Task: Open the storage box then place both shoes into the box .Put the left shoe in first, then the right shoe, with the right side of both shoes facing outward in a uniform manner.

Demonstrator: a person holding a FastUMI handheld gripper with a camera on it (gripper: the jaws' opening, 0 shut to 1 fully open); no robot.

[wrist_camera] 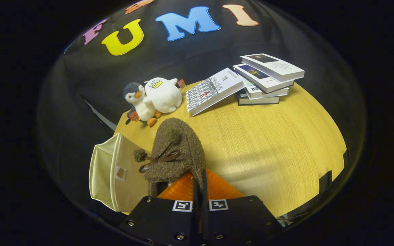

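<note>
The gripper (199,184) sits at the near end of the scene with its two fingers (183,189) drawn almost together, leaving only a thin slit between them. The rear edge of a brown fuzzy shoe (178,150) is pinched in that slit, so both fingers press on the shoe.

The shoe extends directly ahead of the fingertips. Its long axis runs away from the gripper, with the rounded toe at the far end and the opening at the near end, by the fingers. The top of the shoe faces the camera. A thin brown bow (159,159) with two pompoms lies across the upper; one pompom hangs off the shoe's left side.

Just left of the shoe stands the storage box (106,172), a cream fabric container. Its near wall carries a small label patch. Its contents cannot be determined from this angle, nor whether its lid is open.

The shoe and box are over a light wooden table (268,147). Beyond the toe, at the table's far edge, a penguin plush (139,102) and a white duck plush (164,95) sit touching each other. To their right, a patterned book (212,89) leans against a stack of books (267,80).
</note>
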